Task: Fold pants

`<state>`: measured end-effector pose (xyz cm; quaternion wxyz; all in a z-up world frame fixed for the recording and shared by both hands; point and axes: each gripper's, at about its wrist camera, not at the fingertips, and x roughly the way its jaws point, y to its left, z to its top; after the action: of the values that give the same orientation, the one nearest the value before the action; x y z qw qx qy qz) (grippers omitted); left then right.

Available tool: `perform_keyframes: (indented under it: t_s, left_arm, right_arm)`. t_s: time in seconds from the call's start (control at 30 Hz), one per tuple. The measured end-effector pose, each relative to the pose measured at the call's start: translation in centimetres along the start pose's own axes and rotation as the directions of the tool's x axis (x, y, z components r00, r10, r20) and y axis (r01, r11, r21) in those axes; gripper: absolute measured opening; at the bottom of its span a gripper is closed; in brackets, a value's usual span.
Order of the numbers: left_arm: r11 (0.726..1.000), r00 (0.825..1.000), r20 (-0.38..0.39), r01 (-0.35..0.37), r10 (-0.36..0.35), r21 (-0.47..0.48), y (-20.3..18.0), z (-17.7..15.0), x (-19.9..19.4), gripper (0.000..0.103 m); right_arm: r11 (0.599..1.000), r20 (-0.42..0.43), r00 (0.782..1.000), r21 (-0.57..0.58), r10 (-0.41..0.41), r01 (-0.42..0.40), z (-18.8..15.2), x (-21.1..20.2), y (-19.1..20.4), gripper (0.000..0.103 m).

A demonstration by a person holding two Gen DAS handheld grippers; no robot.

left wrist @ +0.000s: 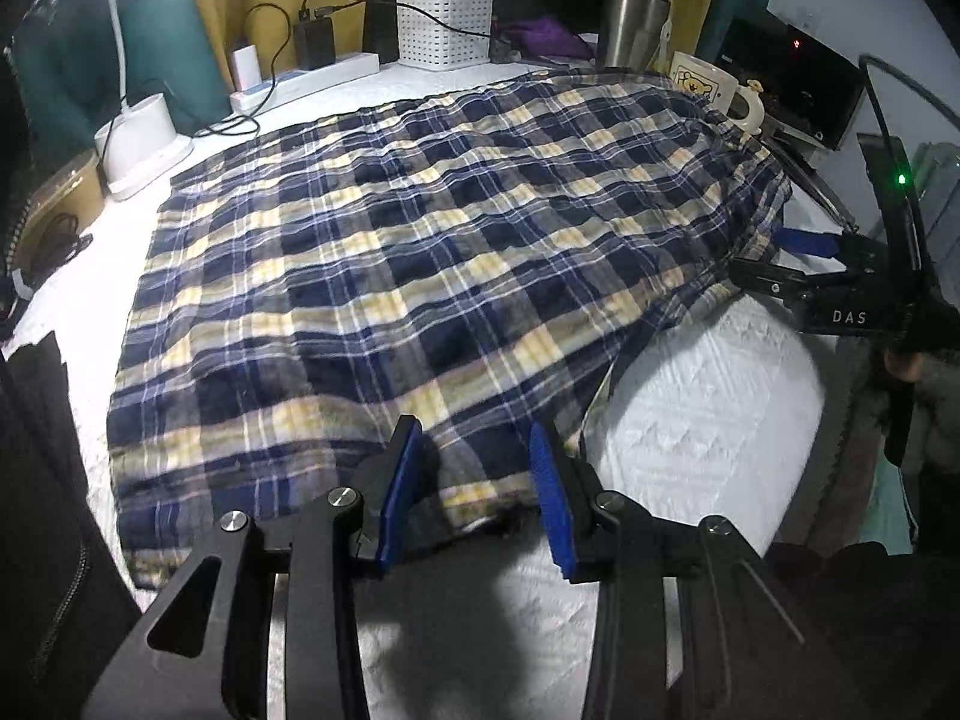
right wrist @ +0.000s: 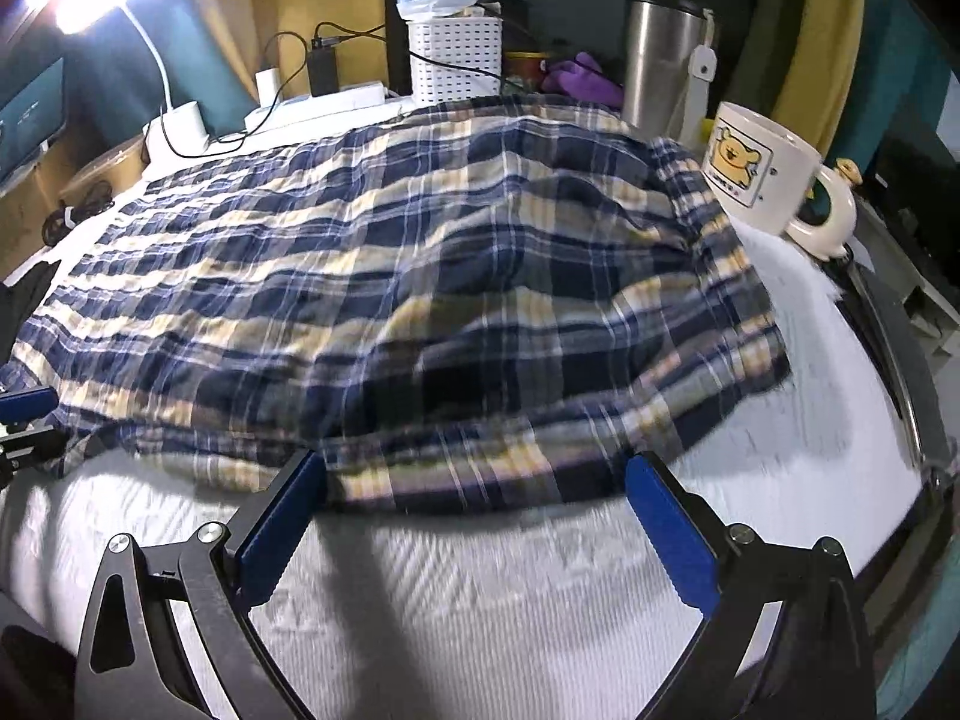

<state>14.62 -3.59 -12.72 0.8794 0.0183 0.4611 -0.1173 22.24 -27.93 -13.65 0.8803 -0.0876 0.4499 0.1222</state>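
Spread flat, the navy, yellow and white plaid flannel pants [left wrist: 420, 252] cover the white textured tabletop [left wrist: 708, 420] — near hem toward both tools. Left gripper [left wrist: 474, 492] stands partly spread over that hem, pinching nothing; right gripper [right wrist: 474, 516] is wide apart at the cloth's edge — empty too.

A: Pants [left wrist: 414, 252] — look?
B: Plaid, navy w/ cream-yellow bands & thin white lines. Soft, lightly rumpled.
A: State?
B: Spread flat-ish, seemingly doubled over, covering most of the white textured surface.
A: Edges?
B: Near edge wrinkled, a lower layer peeking out in right wrist view [right wrist: 420, 300]. Far edge up near clutter at back. Right corner bunched, slightly raised.
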Motion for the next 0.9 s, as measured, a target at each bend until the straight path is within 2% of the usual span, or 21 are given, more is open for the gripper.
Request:
perform_keyframes:
  t_s: [0.17, 0.4, 0.53, 0.67, 0.77, 0.9]
  left_arm:
    - [0.999, 0.999, -0.031, 0.029, -0.03, -0.019, 0.8, 0.1, -1.1, 0.037]
    - [1.0, 0.998, 0.063, -0.009, 0.01, -0.013, 3.2, 2.5, -3.7, 0.037]
    - [0.997, 0.997, 0.058, -0.054, 0.057, -0.049, 5.8, 4.5, -2.3, 0.037]
    - [0.991, 0.994, 0.055, -0.085, 0.091, -0.104, 8.8, 6.6, -0.6, 0.037]
    - [0.988, 0.994, 0.061, -0.087, 0.096, -0.129, 10.3, 7.9, 0.1, 0.037]
    - [0.985, 0.993, 0.06, -0.087, 0.097, -0.149, 11.9, 9.3, 1.4, 0.037]
  right_arm:
    - [1.0, 0.009, 1.0, 0.026, -0.017, 0.017, -0.6, -1.3, -0.4, 0.1]
    - [0.999, 0.128, 0.991, 0.035, -0.028, 0.023, 2.6, -3.5, -1.4, 0.1]
    - [1.0, 0.139, 0.99, 0.001, -0.008, 0.008, 5.9, -1.7, -1.2, 0.1]
    - [0.997, 0.145, 0.987, -0.023, 0.075, -0.072, 9.3, 0.4, -0.8, 0.095]
    - [0.994, 0.139, 0.985, -0.037, 0.104, -0.1, 11.6, 1.9, -0.5, 0.094]
    - [0.995, 0.089, 0.992, -0.053, 0.086, -0.082, 13.5, 4.8, -0.6, 0.09]
